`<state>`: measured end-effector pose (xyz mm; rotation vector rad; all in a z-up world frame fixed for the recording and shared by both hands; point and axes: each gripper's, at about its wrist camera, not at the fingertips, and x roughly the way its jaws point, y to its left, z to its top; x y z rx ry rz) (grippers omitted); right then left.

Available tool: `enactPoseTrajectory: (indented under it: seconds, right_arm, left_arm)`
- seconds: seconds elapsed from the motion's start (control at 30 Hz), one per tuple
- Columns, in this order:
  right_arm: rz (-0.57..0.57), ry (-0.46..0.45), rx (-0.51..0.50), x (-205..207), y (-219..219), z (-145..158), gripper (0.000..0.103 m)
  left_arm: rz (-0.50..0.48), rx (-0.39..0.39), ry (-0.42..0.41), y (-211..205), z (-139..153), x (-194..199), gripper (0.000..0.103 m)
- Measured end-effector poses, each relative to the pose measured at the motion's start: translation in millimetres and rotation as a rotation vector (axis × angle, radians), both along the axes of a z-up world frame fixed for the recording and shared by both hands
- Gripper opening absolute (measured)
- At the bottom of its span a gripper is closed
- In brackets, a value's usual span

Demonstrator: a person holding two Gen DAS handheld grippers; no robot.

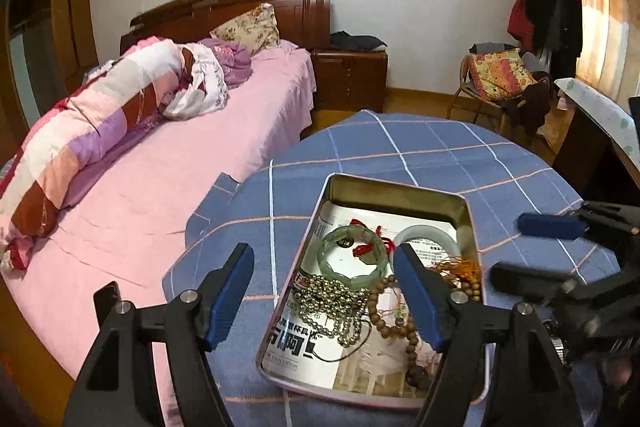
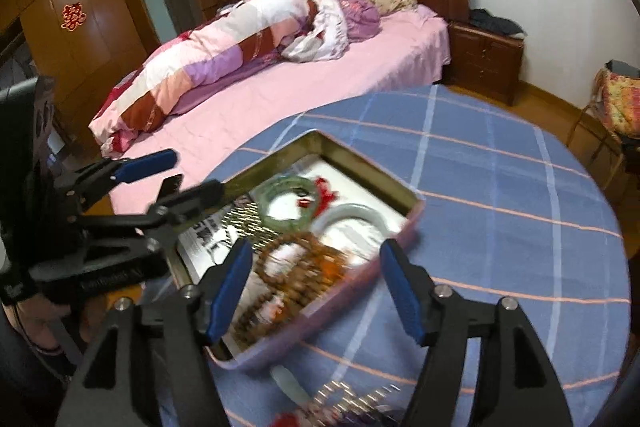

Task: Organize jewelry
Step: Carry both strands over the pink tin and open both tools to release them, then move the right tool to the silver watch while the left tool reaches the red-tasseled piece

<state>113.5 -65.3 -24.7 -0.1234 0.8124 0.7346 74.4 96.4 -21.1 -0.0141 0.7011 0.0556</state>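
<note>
Tabletop [image 1: 440,155] under blue check cloth carried the tin [image 1: 466,219], its long axis running away from both cameras. Inside the tin lay a stiff, probably breakable jade bangle [image 1: 352,255], best taken across its rim, beside limp beads [image 1: 340,307]. Left gripper [image 1: 324,295] and right gripper [image 2: 316,287] hung spread, empty, over the tin.

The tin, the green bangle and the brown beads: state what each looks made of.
Tin: thin sheet metal, dull brassy inside, with folded rim and reflective walls. Green bangle: probably jade or glass, translucent, glossy and mottled. Brown beads: likely wood or seeds, matte, strung round.
</note>
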Motion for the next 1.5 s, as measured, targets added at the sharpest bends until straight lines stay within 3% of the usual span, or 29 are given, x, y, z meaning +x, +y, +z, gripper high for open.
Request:
enactPoseTrajectory:
  seconds: [0.3,0.63,0.87,0.9,0.97,1.03,1.1,1.13,1.33,1.5]
  right_arm:
    - [-0.157,0.015,-0.044,-21.9,-75.4,-14.0,0.072]
    - [-0.205,0.095,-0.003,-59.7,-107.5,-38.9,0.072]
    - [-0.212,0.107,-0.002,-78.6,-116.6,-48.8,0.072]
    - [-0.215,0.107,-0.004,-79.4,-117.4,-49.4,0.072]
    - [-0.221,0.108,0.000,-80.3,-118.9,-50.4,0.072]
    - [-0.227,0.108,0.003,-79.1,-120.3,-50.3,0.072]
    - [-0.230,0.105,0.006,-79.6,-118.8,-51.0,0.072]
    - [-0.230,0.104,0.007,-79.8,-117.9,-50.9,0.072]
    - [-0.189,0.104,0.011,-87.5,-107.3,-51.9,0.072]
    - [-0.147,0.125,0.003,-88.9,-93.9,-53.2,0.060]
  left_arm:
    - [-0.069,0.104,-0.009,-48.5,-7.8,-41.9,0.072]
    - [-0.203,0.078,0.037,-104.2,-24.2,-83.3,0.072]
    - [-0.294,0.098,0.095,-136.6,-48.5,-84.8,0.071]
    - [-0.304,0.097,0.109,-138.9,-53.6,-82.8,0.069]
    - [-0.320,0.092,0.149,-143.1,-64.5,-78.3,0.052]
    - [-0.331,0.064,0.183,-142.3,-71.9,-71.7,0.042]
    - [-0.341,0.055,0.178,-142.7,-70.8,-70.4,0.024]
    - [-0.345,0.047,0.178,-141.9,-69.8,-70.1,0.005]
    - [-0.344,0.010,0.097,-131.0,-42.9,-78.6,0.002]
    - [-0.319,-0.021,0.035,-114.1,-15.2,-78.6,0.002]
